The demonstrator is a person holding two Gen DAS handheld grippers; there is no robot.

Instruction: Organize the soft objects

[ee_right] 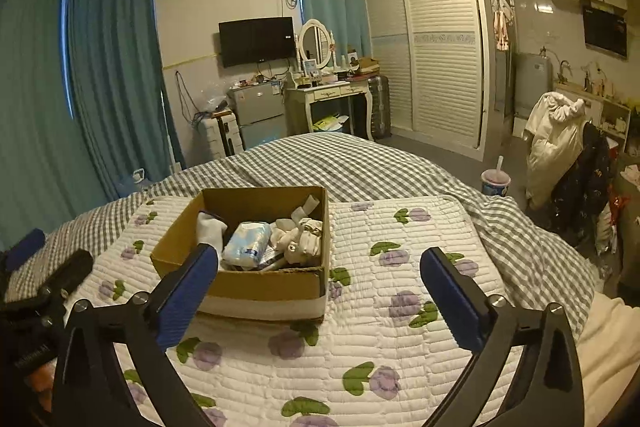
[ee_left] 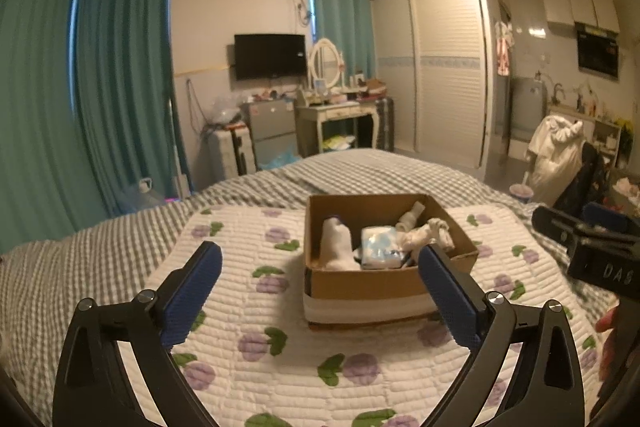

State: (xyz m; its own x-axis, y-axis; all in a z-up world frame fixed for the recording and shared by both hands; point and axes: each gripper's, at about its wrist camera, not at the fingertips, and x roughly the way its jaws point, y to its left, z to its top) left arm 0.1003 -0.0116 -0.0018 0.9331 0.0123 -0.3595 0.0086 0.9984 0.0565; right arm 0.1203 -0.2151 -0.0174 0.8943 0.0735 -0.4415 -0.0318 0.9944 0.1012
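A brown cardboard box (ee_left: 360, 283) (ee_right: 260, 287) stands on a white quilted mat with purple flowers (ee_left: 248, 307) (ee_right: 400, 267) on the bed. Inside lie a white sock (ee_left: 336, 243) (ee_right: 210, 227), a blue-and-white tissue pack (ee_left: 380, 247) (ee_right: 246, 243) and rolled white socks (ee_left: 424, 233) (ee_right: 300, 235). My left gripper (ee_left: 320, 267) is open, its blue pads either side of the box's near wall, nothing held. My right gripper (ee_right: 320, 267) is open too, over the box's right front corner and the mat. Each gripper shows at the edge of the other's view: the right gripper body (ee_left: 592, 247), the left gripper body (ee_right: 52, 287).
A grey-checked blanket (ee_right: 360, 163) covers the bed beyond the mat. A drink cup with a straw (ee_right: 496, 181) stands right of the bed. Past the foot are a small fridge (ee_right: 260, 115), a dressing table (ee_right: 332, 95), a wardrobe (ee_right: 432, 39) and teal curtains (ee_right: 112, 67).
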